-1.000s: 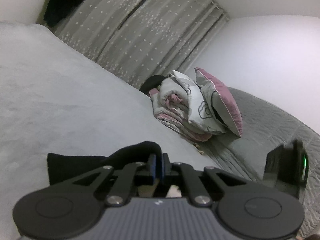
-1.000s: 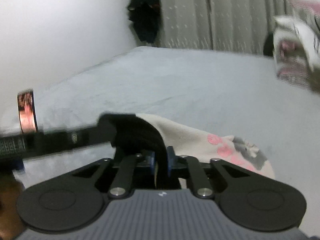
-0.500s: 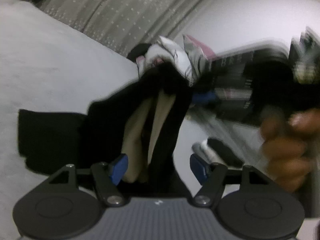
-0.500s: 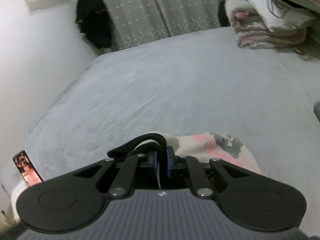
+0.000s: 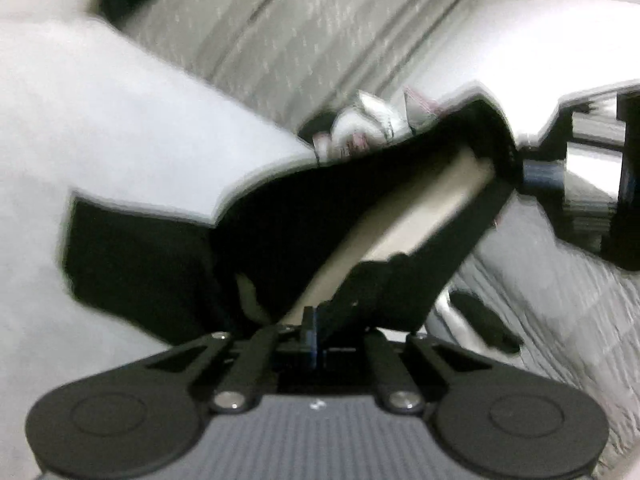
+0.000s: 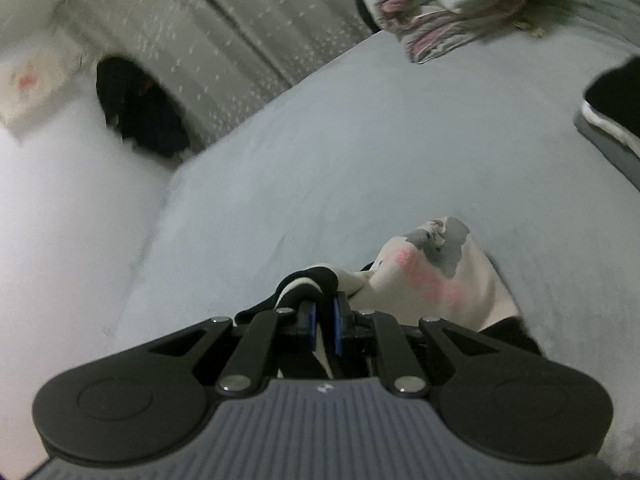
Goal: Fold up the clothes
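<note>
Left tool: my left tool (image 5: 314, 334) has its blue pads pressed together on the black edge of the garment (image 5: 304, 216), low in the left wrist view.
Right tool: my right tool (image 6: 323, 320) is clamped on a bunched black-and-cream edge of the same garment, the cloth rising between the two blue pads.
Garment, left view: a black band with a cream lining runs taut from my left tool up and to the right, where my right tool (image 5: 532, 174) holds its far end; the picture is smeared by motion.
Garment, right view: cream cloth with a pink and grey print (image 6: 432, 256) spreads just beyond my right tool and hangs over the bed.
Bed: a pale grey bed cover (image 6: 360, 152) lies under the garment; a black part of the garment lies flat on it at the left of the left view.
Bedding pile: folded quilts and a pillow (image 6: 444, 4) sit at the far end of the bed, well apart from both tools.
Backdrop: a grey dotted curtain (image 6: 224, 36) hangs behind the bed, with a dark item of clothing (image 6: 140, 116) beside it against the white wall.
</note>
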The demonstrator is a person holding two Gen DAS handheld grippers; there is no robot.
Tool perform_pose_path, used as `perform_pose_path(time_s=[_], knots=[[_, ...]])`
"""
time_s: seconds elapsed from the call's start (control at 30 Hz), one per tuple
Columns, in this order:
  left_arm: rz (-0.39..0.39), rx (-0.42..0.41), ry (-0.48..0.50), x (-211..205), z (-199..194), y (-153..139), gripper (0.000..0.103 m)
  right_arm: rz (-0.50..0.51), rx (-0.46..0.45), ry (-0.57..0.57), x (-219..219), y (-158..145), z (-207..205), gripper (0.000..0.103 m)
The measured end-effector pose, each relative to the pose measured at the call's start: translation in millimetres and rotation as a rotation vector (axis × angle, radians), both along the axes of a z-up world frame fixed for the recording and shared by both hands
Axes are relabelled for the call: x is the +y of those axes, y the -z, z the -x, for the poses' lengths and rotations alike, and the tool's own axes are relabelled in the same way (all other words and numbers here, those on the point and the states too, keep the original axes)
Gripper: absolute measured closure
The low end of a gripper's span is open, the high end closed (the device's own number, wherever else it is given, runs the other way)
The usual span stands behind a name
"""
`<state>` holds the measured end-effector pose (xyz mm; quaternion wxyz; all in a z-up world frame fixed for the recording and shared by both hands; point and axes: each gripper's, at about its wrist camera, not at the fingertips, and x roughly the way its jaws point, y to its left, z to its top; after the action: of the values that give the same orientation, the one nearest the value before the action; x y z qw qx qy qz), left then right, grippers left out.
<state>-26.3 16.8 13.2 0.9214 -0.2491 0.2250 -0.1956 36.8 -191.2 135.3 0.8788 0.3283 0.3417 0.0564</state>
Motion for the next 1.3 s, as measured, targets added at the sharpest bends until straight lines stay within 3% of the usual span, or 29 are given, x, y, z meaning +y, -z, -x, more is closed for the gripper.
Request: perform_pose_path(time_s=[0.2, 0.43, 0.57, 0.7, 0.93, 1.3], knots=[[-0.021, -0.094, -0.12, 21.1, 30.5, -38.0, 0.101, -0.156, -0.053, 0.016, -17.8, -20.7, 34.6, 0.092], [-0.091, -0.283, -0.177, 42.3, 52.4, -136.8, 0.101, -0.237, -0.192, 0.0, -15.6, -65.6, 77.5, 0.092], [-0.152, -0.376, -0.193, 35.3, 53.6, -177.6, 0.101, -0.236, -0.267, -0.005, -11.0, -87.5, 91.0, 0.092], [-0.244, -0.385, -0.199, 23.6, 30.9, -181.3, 0.101, -0.181, -0.32, 0.014, -7.4, -93.0, 82.7, 0.092], [-0.426, -0.373, -0.198, 1.0, -24.8, -168.1, 0.101, -0.098, -0.303, 0.07, -11.3, -63.1, 25.3, 0.092], [-0.503, -0.253, -0.229, -7.2, -142.3, -116.8, 0.101, -0.005, -0.352, 0.086, -18.4, -12.1, -82.1, 0.092]])
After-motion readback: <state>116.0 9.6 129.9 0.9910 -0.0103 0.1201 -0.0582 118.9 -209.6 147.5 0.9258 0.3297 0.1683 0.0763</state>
